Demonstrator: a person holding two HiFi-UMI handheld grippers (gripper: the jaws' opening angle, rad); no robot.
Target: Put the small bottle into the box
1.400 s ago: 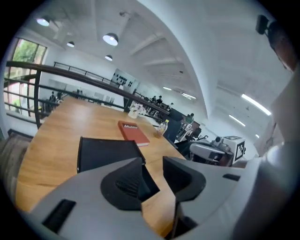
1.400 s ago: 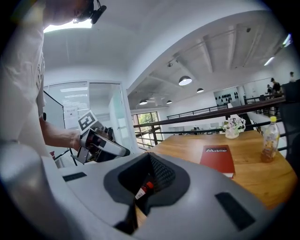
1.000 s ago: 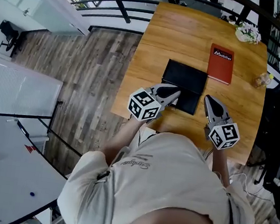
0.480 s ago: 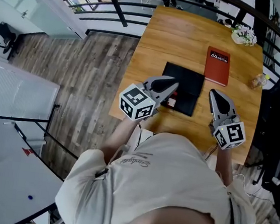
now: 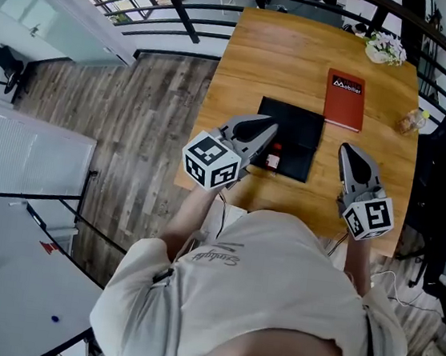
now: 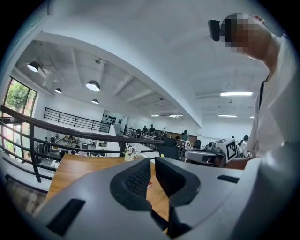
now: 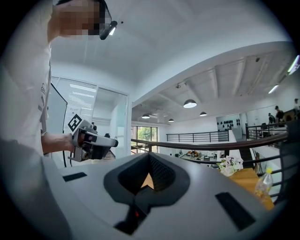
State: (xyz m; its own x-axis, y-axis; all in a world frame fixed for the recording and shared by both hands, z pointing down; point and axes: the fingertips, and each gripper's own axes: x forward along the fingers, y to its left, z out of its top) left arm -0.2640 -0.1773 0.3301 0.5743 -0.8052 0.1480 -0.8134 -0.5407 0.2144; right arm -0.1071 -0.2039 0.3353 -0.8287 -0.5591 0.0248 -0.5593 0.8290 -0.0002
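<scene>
We hold the left gripper (image 5: 268, 128) and right gripper (image 5: 349, 153) over a wooden table (image 5: 253, 64), the 2 with jaws together, empty. The small red-capped bottle (image 5: 273, 160) stands at the black box (image 5: 297, 130), by its near edge. A red book (image 5: 344, 103) reads "Mobilier".

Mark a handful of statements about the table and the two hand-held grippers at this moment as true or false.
1. Both the left hand-held gripper and the right hand-held gripper are shut and empty. True.
2. The red book lies on top of the black box. False: it lies on the table, beside the box.
3. The left hand-held gripper holds the small bottle. False: the bottle stands by the box's near corner, unheld.
4. Flowers sit at the table's far end. True.
</scene>
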